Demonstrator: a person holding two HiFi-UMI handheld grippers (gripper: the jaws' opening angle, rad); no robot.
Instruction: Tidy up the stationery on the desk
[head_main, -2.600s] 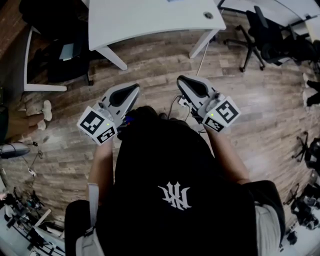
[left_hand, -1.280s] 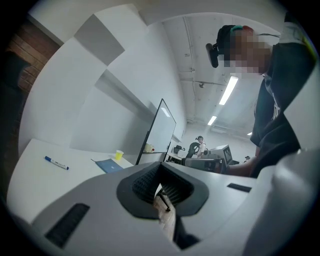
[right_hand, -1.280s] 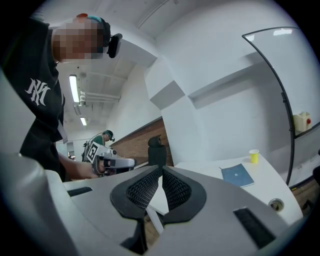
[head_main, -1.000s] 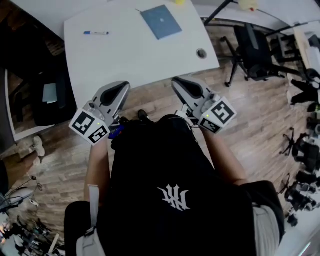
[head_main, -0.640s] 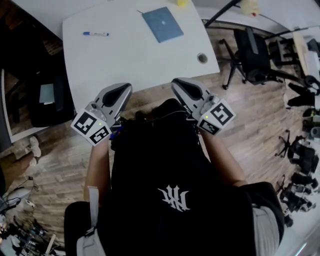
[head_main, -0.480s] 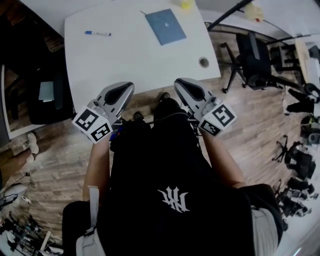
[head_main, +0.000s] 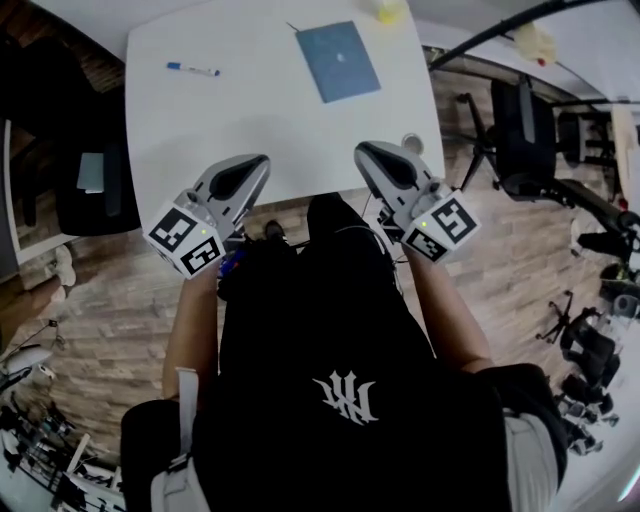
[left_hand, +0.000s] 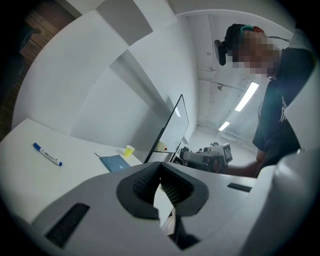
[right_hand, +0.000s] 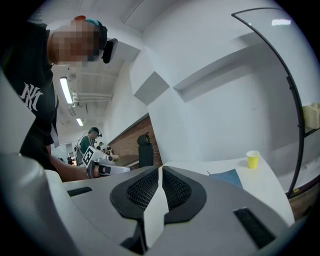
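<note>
Approach step, nothing grasped yet: left gripper (head_main: 252, 163) & right gripper (head_main: 368, 152) both ~shut, empty, at desk (head_main: 260, 120) 6 o'clock edge. Next: open up, reach pen (head_main: 193, 69) at 11 o'clock, notebook (head_main: 338, 61) at 1.

A person is holding the left gripper (head_main: 250, 166) and right gripper (head_main: 371, 156) over the desk's (head_main: 270, 125) near edge; a pen (head_main: 193, 70), notebook (head_main: 338, 61) and cup (head_main: 388, 12) are sitting farther back.
</note>
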